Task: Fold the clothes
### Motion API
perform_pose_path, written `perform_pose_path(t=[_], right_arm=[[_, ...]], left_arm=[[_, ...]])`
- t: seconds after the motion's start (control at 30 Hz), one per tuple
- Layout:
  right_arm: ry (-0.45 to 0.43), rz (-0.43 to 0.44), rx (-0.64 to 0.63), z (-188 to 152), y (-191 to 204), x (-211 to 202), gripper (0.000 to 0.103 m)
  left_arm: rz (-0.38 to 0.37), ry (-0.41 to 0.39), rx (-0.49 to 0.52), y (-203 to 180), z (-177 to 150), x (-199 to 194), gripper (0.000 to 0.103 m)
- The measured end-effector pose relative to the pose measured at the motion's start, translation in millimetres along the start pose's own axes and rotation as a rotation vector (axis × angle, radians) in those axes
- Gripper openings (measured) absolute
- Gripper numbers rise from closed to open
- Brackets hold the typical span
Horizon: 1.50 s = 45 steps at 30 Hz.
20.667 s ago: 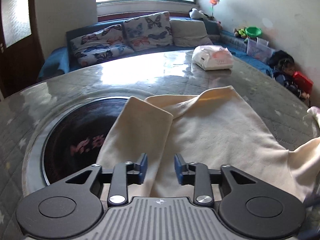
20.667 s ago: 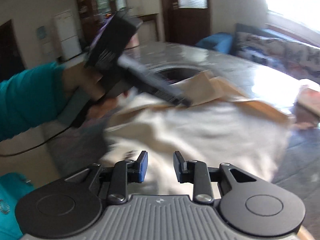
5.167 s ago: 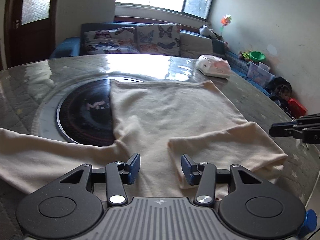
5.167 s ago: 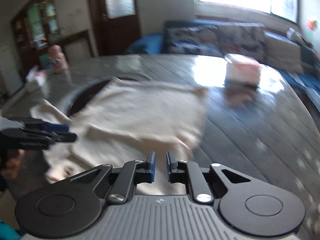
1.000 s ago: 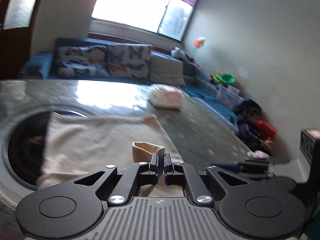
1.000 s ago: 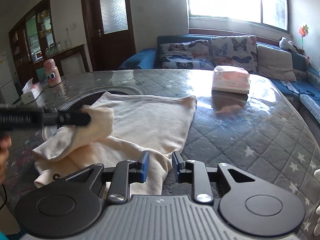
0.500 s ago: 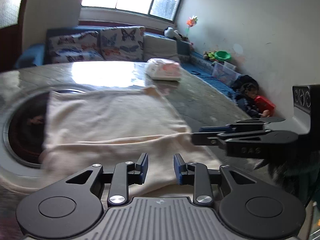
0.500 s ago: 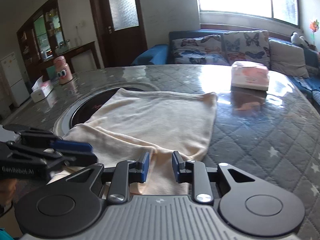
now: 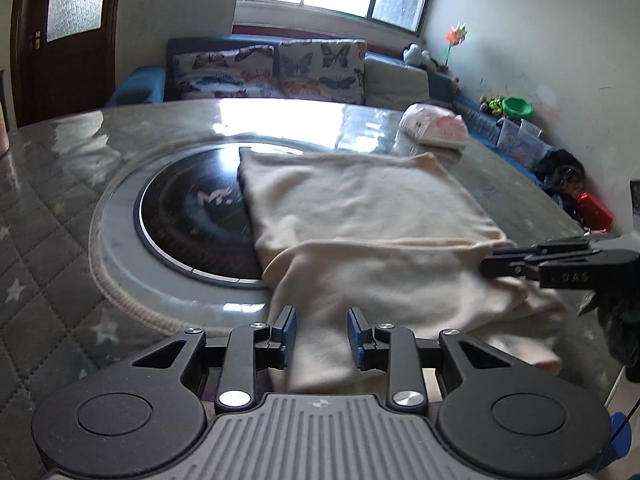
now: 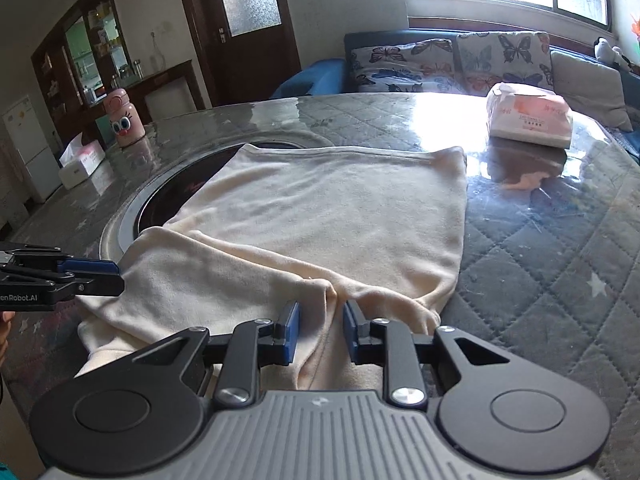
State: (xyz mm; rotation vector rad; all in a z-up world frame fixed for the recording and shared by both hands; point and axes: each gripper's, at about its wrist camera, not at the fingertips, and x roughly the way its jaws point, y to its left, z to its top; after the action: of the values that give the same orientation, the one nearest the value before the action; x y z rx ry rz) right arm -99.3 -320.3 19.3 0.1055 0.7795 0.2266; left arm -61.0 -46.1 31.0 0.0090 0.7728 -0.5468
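A cream garment [image 9: 372,232] [image 10: 320,216] lies flat on the round table, its sleeves folded across the near part of its body. My left gripper [image 9: 321,338] is open just above the garment's near left edge, with cloth between and below its fingers but nothing gripped. My right gripper [image 10: 318,332] is open over a ridge of cloth at the near right edge. From the left wrist, the right gripper's fingers [image 9: 520,260] show low over the garment's right side; from the right wrist, the left gripper's fingers [image 10: 80,274] show at its left corner.
A dark round hotplate [image 9: 196,216] set in the table lies partly under the garment. A pack of tissues [image 10: 528,120] rests at the far right. A pink bottle [image 10: 124,122] and a tissue box [image 10: 82,164] stand at the far left. A sofa with butterfly cushions [image 9: 280,70] is behind.
One second ago my left gripper was shut on a sleeve, carrying it over the body. It has let go and drawn back left; the sleeve now lies flat. Both grippers stand open.
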Motion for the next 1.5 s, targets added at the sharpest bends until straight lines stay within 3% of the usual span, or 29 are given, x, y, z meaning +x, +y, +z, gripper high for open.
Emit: perform_pose_path(t=[0.1,0.33,0.47,0.7,0.87,1.0,1.37,1.5], right_arm=[[-0.001,-0.003,-0.005,2.4,1.6,-1.9,0.008],[-0.046,-0.036,-0.051,10.7,10.8,-14.7,0.004],[-0.079,-0.067,-0.085,16.8,15.3,-26.1,0.003],[-0.027,-0.105,-0.094,7.3,6.7,-8.2,0.009],[-0.074,-0.049,-0.153,6.4,20.2,-30.7,0.009],[-0.031,-0.001,-0.199,-3.8,30.8,-25.5,0.009],[0.009,-0.018,-0.191,-23.2,25.9,-22.4,0.011],[0.008,-0.022,-0.212,-22.6,26.0,-33.3,0.012]], left_arm=[[-0.022,-0.008,-0.003,-2.2,11.2,6.2,0.03],[-0.073,-0.026,-0.009,-7.4,37.2,20.6,0.028],[-0.075,-0.026,0.023,-13.1,33.7,19.2,0.028],[-0.077,-0.024,0.082,-23.3,26.0,16.0,0.029],[-0.078,-0.024,0.124,-30.5,20.5,13.8,0.029],[-0.079,-0.023,0.158,-36.3,16.1,11.9,0.029],[-0.06,0.004,0.194,-38.6,-2.0,12.3,0.03],[-0.073,-0.013,0.224,-37.9,-3.5,-6.6,0.031]])
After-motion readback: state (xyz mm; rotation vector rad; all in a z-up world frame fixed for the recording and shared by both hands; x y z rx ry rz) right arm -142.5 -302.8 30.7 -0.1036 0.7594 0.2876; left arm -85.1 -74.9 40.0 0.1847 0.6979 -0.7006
